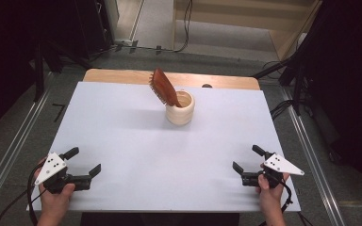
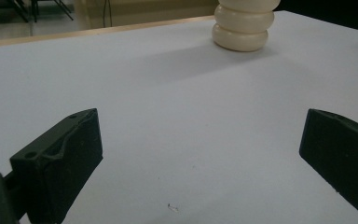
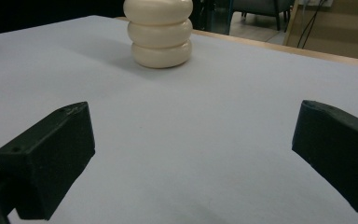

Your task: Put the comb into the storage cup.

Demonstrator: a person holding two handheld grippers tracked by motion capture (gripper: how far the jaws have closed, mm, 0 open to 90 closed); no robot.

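High view: the white tabletop (image 1: 122,141) carries one cream ribbed holder (image 1: 179,109) toward its far middle, with a brown hairbrush (image 1: 164,88) standing in it, handle down, head tilted up and to the left; both grippers sit at the near edge, well apart from it

Left gripper (image 1: 85,162): held at the near-left corner of the tabletop; jaws spread wide with nothing between them; pointing inward across the sheet

Left gripper view: the two black jaws frame bare white surface; the holder (image 2: 243,24) stands far off at upper right, its top cut off by the frame

Hairbrush and holder: the brush leans on the rim rather than standing upright; the holder looks light and is not held by anything

Right gripper (image 1: 248,159): held at the near-right corner; jaws likewise wide apart and empty

Right gripper view: the holder (image 3: 160,33) is seen beyond the jaws at upper left, three stacked rings; the brush is above the frame

Risk: a one-sided pull on the tilted brush would likely tip or drag the holder, since the handle bears on its rim; a grip on the bristle face might slip; steadying the holder with the other jaws would guard against both
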